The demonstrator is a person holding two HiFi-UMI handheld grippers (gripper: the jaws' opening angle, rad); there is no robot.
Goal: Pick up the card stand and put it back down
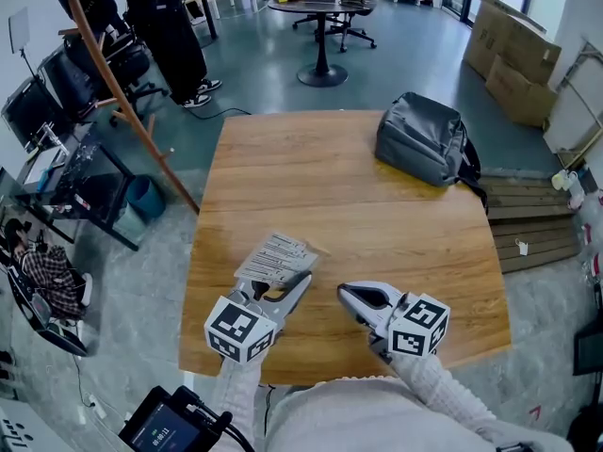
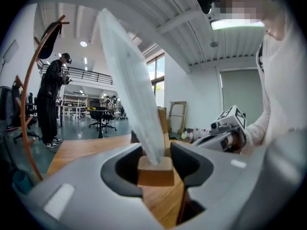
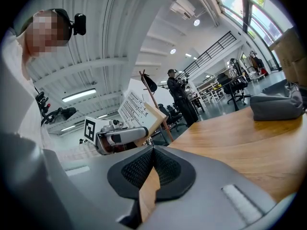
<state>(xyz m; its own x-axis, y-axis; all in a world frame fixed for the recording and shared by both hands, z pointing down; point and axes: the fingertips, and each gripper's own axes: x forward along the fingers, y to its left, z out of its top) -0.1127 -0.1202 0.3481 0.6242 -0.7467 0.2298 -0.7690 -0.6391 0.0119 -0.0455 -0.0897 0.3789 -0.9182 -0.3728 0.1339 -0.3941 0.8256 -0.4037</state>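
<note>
Left gripper [image 1: 298, 284]: jaws clamped on the wooden base of the card stand [image 1: 276, 257], pointing forward, near level. Right gripper [image 1: 347, 295]: jaws pressed together, nothing between them, tips angled toward the left gripper, near but apart. Forearms: white knitted sleeves [image 1: 443, 386], close to the torso.

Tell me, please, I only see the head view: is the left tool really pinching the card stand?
Observer: Yes. In the left gripper view, the left tool is closed on the wooden base of the card stand.
Operator: Is the right tool holding anything?
Observer: No. The right gripper view shows the right tool with its jaws together and nothing between them.
Operator: Does the card stand up straight?
Observer: Not quite. In the left gripper view, its clear sheet leans to the left as it rises from the base.
</note>
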